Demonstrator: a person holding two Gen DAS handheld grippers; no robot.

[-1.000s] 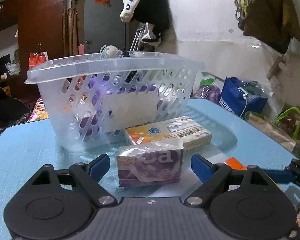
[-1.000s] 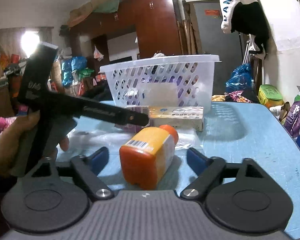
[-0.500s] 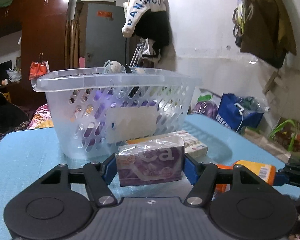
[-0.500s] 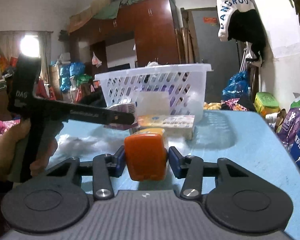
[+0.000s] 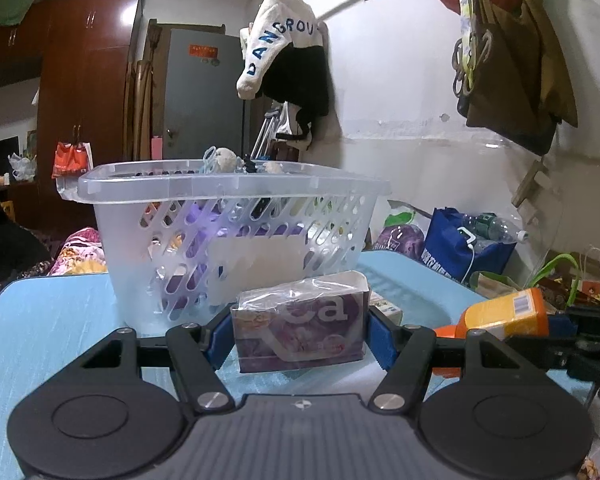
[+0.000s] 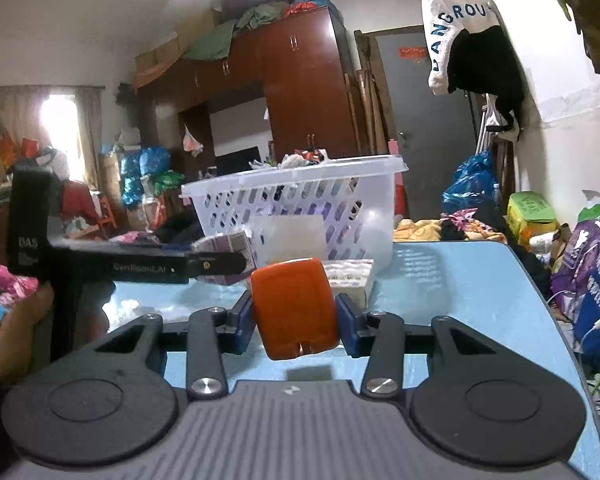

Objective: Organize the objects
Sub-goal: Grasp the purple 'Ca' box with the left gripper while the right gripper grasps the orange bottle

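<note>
My left gripper (image 5: 300, 334) is shut on a purple plastic-wrapped packet (image 5: 302, 330) and holds it just above the blue table (image 5: 52, 320), in front of the clear perforated basket (image 5: 228, 236). My right gripper (image 6: 294, 322) is shut on an orange bottle (image 6: 294, 312), lifted off the table; the bottle also shows in the left wrist view (image 5: 504, 314). In the right wrist view the left gripper (image 6: 140, 266) with the packet (image 6: 228, 246) is to the left. The basket (image 6: 300, 208) holds several items.
A flat white and yellow box (image 6: 350, 280) lies on the table in front of the basket, partly hidden in the left wrist view (image 5: 386, 306). Bags (image 5: 468, 248) and clutter stand beyond the table's right edge. Clothes hang on the wall.
Both grippers closed on their objects, the left on the purple packet, the right on the orange bottle, and lifted them off the table.
</note>
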